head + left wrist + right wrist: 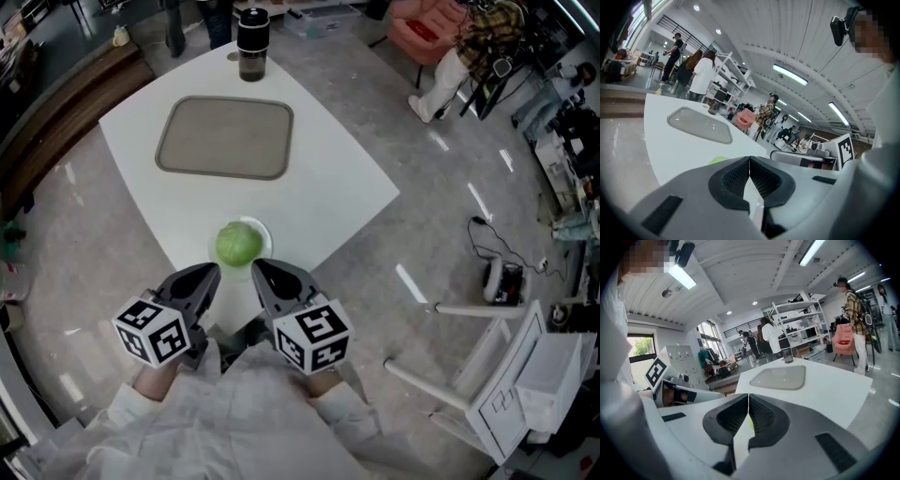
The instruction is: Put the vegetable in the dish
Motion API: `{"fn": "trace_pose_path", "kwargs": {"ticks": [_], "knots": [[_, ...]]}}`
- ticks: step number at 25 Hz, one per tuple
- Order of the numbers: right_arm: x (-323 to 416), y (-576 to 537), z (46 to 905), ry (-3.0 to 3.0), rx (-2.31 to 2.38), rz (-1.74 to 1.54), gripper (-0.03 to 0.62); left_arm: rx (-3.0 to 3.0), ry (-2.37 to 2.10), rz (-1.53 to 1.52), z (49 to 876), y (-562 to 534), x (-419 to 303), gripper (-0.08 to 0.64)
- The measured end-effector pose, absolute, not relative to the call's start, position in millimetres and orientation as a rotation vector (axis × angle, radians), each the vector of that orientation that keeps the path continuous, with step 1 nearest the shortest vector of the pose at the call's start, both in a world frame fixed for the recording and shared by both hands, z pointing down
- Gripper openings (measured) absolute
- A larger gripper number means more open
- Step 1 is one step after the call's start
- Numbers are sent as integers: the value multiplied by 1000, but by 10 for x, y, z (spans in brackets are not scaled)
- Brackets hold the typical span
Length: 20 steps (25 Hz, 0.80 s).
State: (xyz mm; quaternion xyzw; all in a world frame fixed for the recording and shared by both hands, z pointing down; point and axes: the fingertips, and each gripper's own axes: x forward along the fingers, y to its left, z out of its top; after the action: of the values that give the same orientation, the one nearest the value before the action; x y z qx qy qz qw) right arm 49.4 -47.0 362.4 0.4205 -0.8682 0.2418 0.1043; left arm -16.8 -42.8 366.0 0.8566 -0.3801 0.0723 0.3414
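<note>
— Where is the vegetable?

— Low in the middle of the head view; the vegetable (pixel 238 243), a round green head, sits on a small white plate (pixel 266 240) at the near corner of the table (pixel 323 183); just above my two grippers in the frame.

— And your grippers?

— My left gripper (pixel 208 275) is closed, tips meeting, nothing between them; my right gripper (pixel 262 270) is closed and empty too; both sit side by side at the lower middle, pointing up the frame at the vegetable, just short of it and not touching it.

— So which step is this?

— The approach, I judge; nothing is gripped yet. The grey tray (pixel 225 138) lies higher in the frame, well apart from the vegetable, with nothing on it; I take that to be the dish, though I cannot be sure; if the small plate is the dish meant, the vegetable lies in it already. A dark cup (pixel 252 44) stands at the top edge, beyond the tray.

— What does the next move call for?

— Opening one pair of jaws wide first, since the head is round and broad; then closing on its middle, gently, as leaves may crush or slip; lifting clear of the plate without dragging it; then carrying up the frame to the tray.
</note>
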Motion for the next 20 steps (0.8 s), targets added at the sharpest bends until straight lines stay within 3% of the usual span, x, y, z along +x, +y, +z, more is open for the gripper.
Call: {"fn": "trace_pose_path", "kwargs": {"ticks": [20], "knots": [[533, -643, 3995, -2428, 1374, 871, 14, 2087, -925, 260, 4118, -688, -481, 8]]}}
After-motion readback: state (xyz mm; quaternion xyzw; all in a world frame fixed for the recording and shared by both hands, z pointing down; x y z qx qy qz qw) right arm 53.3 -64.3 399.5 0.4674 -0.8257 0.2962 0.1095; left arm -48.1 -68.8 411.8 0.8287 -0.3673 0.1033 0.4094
